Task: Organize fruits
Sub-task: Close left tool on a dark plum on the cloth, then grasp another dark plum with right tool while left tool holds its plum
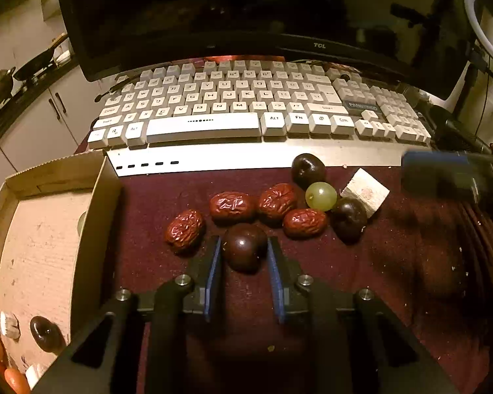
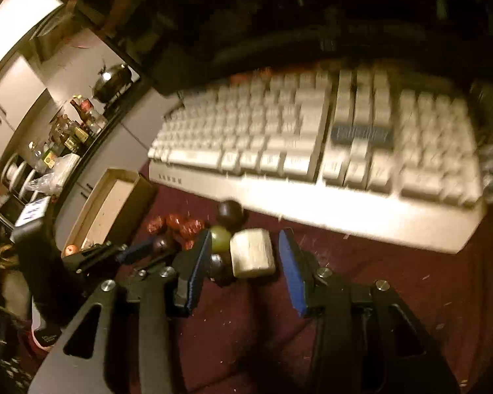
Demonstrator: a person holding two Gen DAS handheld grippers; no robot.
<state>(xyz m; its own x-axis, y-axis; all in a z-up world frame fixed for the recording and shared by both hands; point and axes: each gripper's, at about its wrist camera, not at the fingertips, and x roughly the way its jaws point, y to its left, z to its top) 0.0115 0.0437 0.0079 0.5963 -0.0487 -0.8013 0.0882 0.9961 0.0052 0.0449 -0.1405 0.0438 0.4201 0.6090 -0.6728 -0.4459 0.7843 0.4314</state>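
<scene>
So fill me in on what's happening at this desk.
A person is sorting fruit with two hand-held tongs. The left tongs are closed around a dark plum on the maroon cloth, beside a cardboard tray. The right tongs straddle a pale cube without pressing it. Red dates and a green grape wait.

Warm, dim light is cast from above the white plastic keyboard [image 1: 246,111]; its front edge is glared out and motion-blurred in the right wrist view, and strong fisheye bending is seen around it.
</scene>
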